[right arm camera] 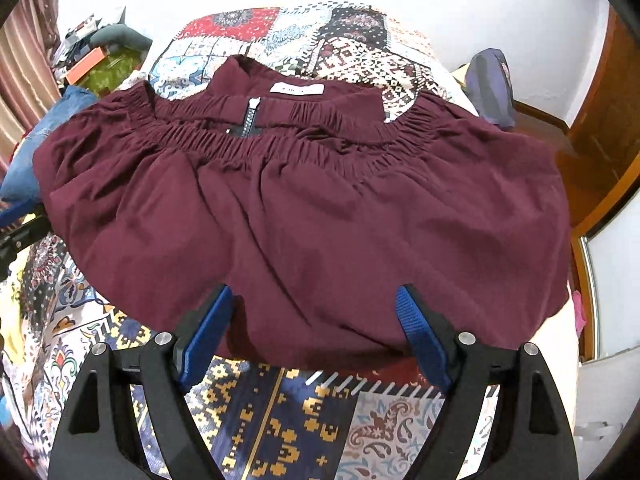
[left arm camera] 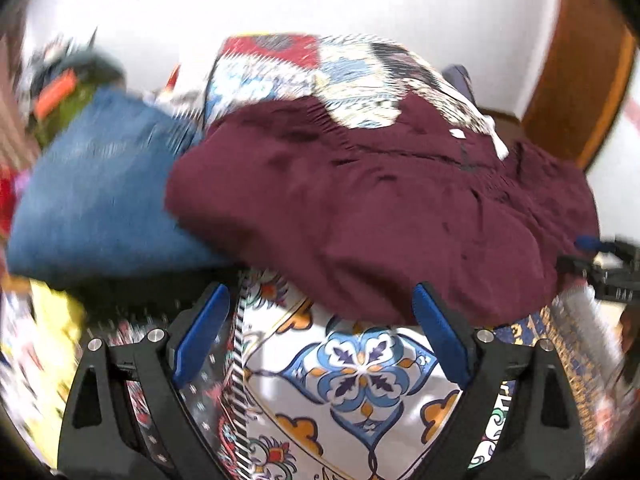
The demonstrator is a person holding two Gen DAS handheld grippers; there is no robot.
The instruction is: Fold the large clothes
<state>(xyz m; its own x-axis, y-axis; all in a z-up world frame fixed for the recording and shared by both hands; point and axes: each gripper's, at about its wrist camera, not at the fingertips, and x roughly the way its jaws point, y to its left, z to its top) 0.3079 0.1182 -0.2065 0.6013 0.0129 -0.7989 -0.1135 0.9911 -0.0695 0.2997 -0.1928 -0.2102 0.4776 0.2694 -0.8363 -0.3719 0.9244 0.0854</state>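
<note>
Both grippers, left (left arm camera: 320,332) and right (right arm camera: 314,332), are spread wide and grasp nothing. The maroon skirt (right arm camera: 304,216) lies just ahead of the fingers on the patterned bedspread (right arm camera: 288,412). Pinching one layer at the hem could drag it crooked; the jeans (left arm camera: 100,208) crowd the left side.

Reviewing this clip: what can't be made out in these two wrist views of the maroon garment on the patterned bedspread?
- Left wrist view: motion blur smears the blue denim item and the clutter behind it.
- Maroon garment: its near hem sits behind the right gripper fingers; whatever lies under it is covered.
- White label: print too small to read.
- Left gripper: open, over the bedspread.
</note>
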